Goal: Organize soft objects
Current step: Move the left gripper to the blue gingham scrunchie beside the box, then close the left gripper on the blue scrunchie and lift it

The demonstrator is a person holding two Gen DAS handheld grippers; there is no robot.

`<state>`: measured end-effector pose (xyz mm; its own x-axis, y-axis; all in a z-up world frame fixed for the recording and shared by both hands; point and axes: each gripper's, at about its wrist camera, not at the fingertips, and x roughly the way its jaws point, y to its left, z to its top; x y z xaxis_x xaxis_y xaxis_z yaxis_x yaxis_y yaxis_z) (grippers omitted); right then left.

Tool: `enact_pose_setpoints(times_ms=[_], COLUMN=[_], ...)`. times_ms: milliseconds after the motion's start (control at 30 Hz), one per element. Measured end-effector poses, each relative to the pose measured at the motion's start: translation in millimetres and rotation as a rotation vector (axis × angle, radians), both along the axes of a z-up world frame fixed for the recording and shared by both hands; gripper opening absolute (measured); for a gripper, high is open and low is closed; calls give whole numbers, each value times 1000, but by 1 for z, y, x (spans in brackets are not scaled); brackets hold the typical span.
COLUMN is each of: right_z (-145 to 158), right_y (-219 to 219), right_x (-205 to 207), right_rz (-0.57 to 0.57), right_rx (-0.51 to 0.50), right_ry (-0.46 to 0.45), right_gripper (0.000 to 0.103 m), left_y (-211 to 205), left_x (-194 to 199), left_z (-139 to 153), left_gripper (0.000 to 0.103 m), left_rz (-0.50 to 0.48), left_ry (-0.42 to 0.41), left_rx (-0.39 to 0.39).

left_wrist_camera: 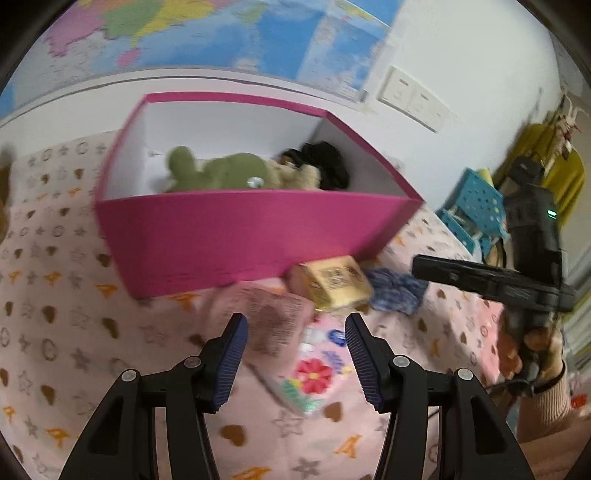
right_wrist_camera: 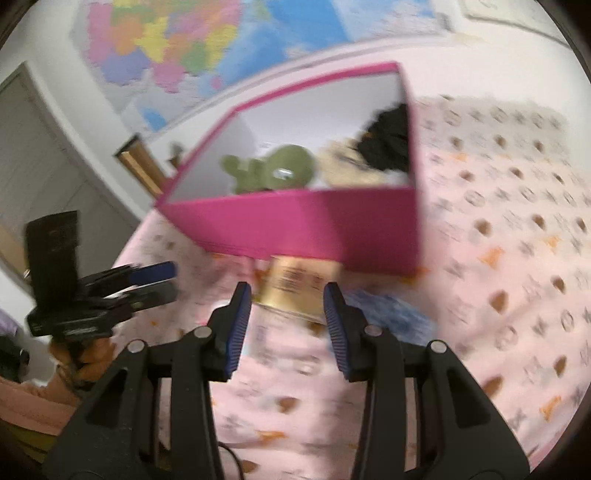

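A pink box point(left_wrist_camera: 236, 236) point(right_wrist_camera: 295, 225) stands on the pink patterned bedspread. Inside it lie a green plush toy point(left_wrist_camera: 218, 171) point(right_wrist_camera: 277, 170), a beige plush point(left_wrist_camera: 295, 173) and a black furry thing point(left_wrist_camera: 328, 164) point(right_wrist_camera: 388, 142). In front of the box lie a pink tissue pack point(left_wrist_camera: 269, 317), a gold packet point(left_wrist_camera: 332, 282) point(right_wrist_camera: 291, 288) and a blue cloth point(left_wrist_camera: 397, 290) point(right_wrist_camera: 391, 314). My left gripper point(left_wrist_camera: 295, 332) is open above the tissue pack. My right gripper point(right_wrist_camera: 288, 306) is open, with the gold packet just beyond its fingertips.
A flowered pink item point(left_wrist_camera: 306, 373) lies under the left gripper. The right gripper's body point(left_wrist_camera: 517, 258) shows at the right in the left wrist view. A blue perforated basket point(left_wrist_camera: 472, 210) stands beyond the bed. A map point(left_wrist_camera: 221, 33) hangs on the wall.
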<state>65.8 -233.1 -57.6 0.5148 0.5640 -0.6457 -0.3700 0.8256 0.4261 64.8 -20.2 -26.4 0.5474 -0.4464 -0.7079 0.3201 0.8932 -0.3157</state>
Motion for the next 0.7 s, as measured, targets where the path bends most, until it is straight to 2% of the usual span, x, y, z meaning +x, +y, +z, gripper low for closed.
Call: enact_pose_setpoints(times_ms=[100,167,267,500,567,633,700], right_z=[-13,-20,-30,-45,-46,-47,-46], right_y=[-21,-34,-41,-31,-31,-34,-38], right_x=[1,3,6,10,10,10,10], right_rz=[-94,-127,-113,-57,-55,-54,-58], right_rx=[-42,-54,-64,-135,-138,-130,-116], right_ry=[24,39,71,67,55,59,59], right_gripper=[51,52,57,57,48,20,16], left_y=[-18,-32,-49,-90,-98,-104,-107], left_x=[-2,-2,0,13,18,24,28], left_z=[0,1,-2,-17,-23,-29,-34], left_gripper=[56,56,56,54,54,53,53], left_rz=[-46,-83,-132,-221,-233,-243,-243], left_ry=[-1,1,14,96,125,162,186], left_rx=[0,0,-4,-18,-28,-49,-65])
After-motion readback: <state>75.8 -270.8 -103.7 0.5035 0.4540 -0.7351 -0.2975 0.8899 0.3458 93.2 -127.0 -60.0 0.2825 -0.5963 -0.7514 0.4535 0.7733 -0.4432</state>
